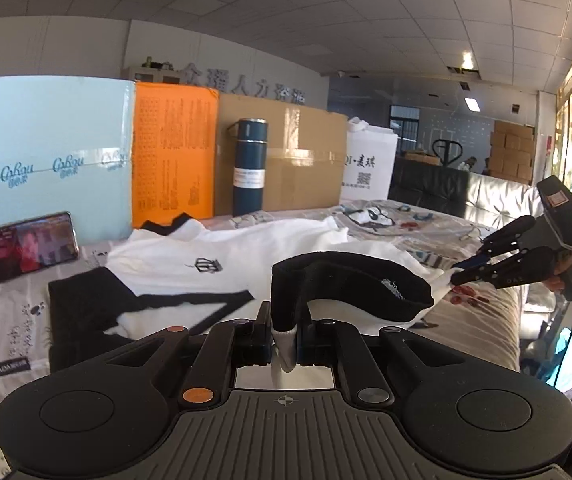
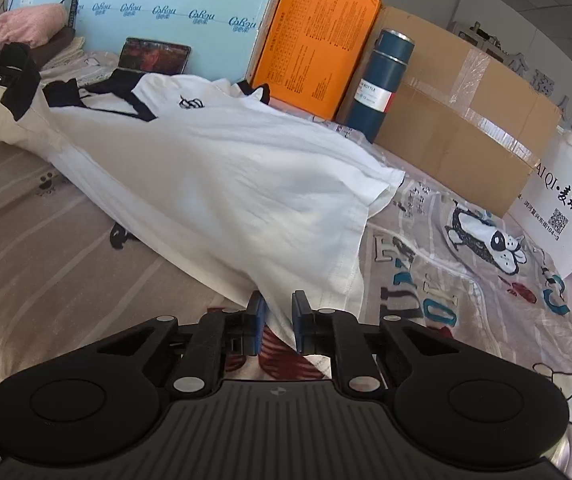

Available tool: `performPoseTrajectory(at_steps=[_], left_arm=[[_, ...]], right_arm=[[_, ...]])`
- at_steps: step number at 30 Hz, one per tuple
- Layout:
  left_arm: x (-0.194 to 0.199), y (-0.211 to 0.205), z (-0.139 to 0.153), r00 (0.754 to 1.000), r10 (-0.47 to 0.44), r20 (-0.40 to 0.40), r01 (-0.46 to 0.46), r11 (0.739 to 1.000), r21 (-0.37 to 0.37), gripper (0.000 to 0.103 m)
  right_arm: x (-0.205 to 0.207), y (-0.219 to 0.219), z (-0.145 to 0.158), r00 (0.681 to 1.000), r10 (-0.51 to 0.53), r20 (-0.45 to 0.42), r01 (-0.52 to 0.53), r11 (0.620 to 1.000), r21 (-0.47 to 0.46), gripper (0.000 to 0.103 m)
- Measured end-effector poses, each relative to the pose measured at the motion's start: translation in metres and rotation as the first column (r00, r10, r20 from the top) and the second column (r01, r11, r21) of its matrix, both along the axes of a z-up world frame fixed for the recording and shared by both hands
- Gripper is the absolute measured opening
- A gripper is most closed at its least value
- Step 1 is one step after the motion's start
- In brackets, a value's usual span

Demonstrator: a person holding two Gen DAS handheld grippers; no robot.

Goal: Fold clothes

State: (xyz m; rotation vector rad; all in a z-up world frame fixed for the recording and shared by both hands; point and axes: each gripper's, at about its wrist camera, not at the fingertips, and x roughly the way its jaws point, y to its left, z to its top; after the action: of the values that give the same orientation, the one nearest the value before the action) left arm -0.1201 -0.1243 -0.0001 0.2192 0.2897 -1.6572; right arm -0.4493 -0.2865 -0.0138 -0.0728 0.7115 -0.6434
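A white T-shirt [image 1: 190,256] [image 2: 214,168] with black collar and sleeve trim and a small black chest logo lies stretched across the patterned bedsheet [image 2: 465,280]. My left gripper [image 1: 284,332] is shut on a sleeve: white cloth sits pinched between the pads and the black cuff [image 1: 349,284] arches up over them. In the right wrist view the left gripper [image 2: 0,76] shows at the far left, lifting that cuff. My right gripper [image 2: 278,320] is shut on the bottom hem corner. The left wrist view shows the right gripper [image 1: 455,276] at the far right, pinching the white corner above the sheet.
Along the back stand a light blue box [image 2: 174,4], an orange box [image 2: 313,44], a dark blue bottle [image 2: 377,84], a cardboard box [image 2: 465,128] and a white bag [image 2: 561,208]. A phone [image 1: 28,246] leans against the blue box. Pink cloth [image 2: 22,26] lies far left.
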Motion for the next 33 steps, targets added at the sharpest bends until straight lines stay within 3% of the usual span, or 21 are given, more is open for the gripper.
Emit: performPoseTrajectory(at_steps=[6, 10, 13, 15, 16, 18, 23, 26, 28, 30, 32, 33], left_arm=[[0.025, -0.040, 0.013, 0.997, 0.016, 0.080, -0.017, 1.000, 0.003, 0.009], [0.041, -0.072, 0.002, 0.994, 0.002, 0.110, -0.013, 0.995, 0.095, 0.010], [0.053, -0.088, -0.011, 0.993, 0.015, 0.119, -0.035, 0.985, 0.170, 0.016], [0.064, -0.094, -0.016, 0.991, 0.070, 0.112, -0.089, 0.979, 0.181, 0.026], [0.070, -0.096, -0.017, 0.989, 0.101, 0.107, -0.120, 0.976, 0.183, 0.036], [0.077, -0.096, -0.019, 0.983, 0.141, 0.113, -0.161, 0.970, 0.182, 0.039], [0.087, -0.099, -0.029, 0.946, 0.223, 0.233, -0.275, 0.935, 0.222, 0.041], [0.092, -0.080, -0.018, 0.929, 0.295, 0.224, -0.333, 0.929, 0.160, 0.041], [0.086, -0.053, -0.008, 0.955, 0.254, 0.150, -0.272, 0.955, 0.117, 0.042], [0.078, -0.025, 0.001, 0.977, 0.198, 0.074, -0.203, 0.977, 0.070, 0.044], [0.065, -0.003, 0.003, 0.989, 0.147, 0.011, -0.148, 0.987, 0.068, 0.044], [0.057, 0.003, 0.000, 0.992, 0.127, -0.006, -0.126, 0.988, 0.086, 0.043]], right_arm=[[0.024, -0.040, 0.022, 0.998, 0.055, 0.033, -0.054, 0.998, -0.044, 0.007], [0.046, -0.071, 0.019, 0.997, 0.070, 0.017, -0.070, 0.997, -0.013, 0.007], [0.058, -0.091, 0.008, 0.998, 0.061, -0.005, -0.061, 0.998, 0.024, 0.008], [0.061, -0.100, 0.001, 0.999, 0.033, -0.011, -0.033, 0.999, 0.041, 0.017], [0.060, -0.104, -0.002, 1.000, 0.014, -0.003, -0.014, 0.999, 0.052, 0.025], [0.055, -0.112, -0.006, 0.999, -0.033, 0.014, 0.032, 0.997, 0.071, 0.034], [0.030, -0.127, -0.013, 0.984, -0.169, 0.059, 0.162, 0.980, 0.113, 0.052], [0.013, -0.128, -0.009, 0.951, -0.285, 0.122, 0.271, 0.955, 0.119, 0.055], [0.002, -0.117, -0.003, 0.911, -0.365, 0.194, 0.351, 0.931, 0.104, 0.057], [-0.007, -0.096, 0.005, 0.857, -0.416, 0.303, 0.396, 0.909, 0.126, 0.068], [-0.017, -0.075, 0.012, 0.792, -0.446, 0.416, 0.415, 0.894, 0.169, 0.080], [-0.021, -0.066, 0.014, 0.764, -0.459, 0.454, 0.413, 0.888, 0.204, 0.080]])
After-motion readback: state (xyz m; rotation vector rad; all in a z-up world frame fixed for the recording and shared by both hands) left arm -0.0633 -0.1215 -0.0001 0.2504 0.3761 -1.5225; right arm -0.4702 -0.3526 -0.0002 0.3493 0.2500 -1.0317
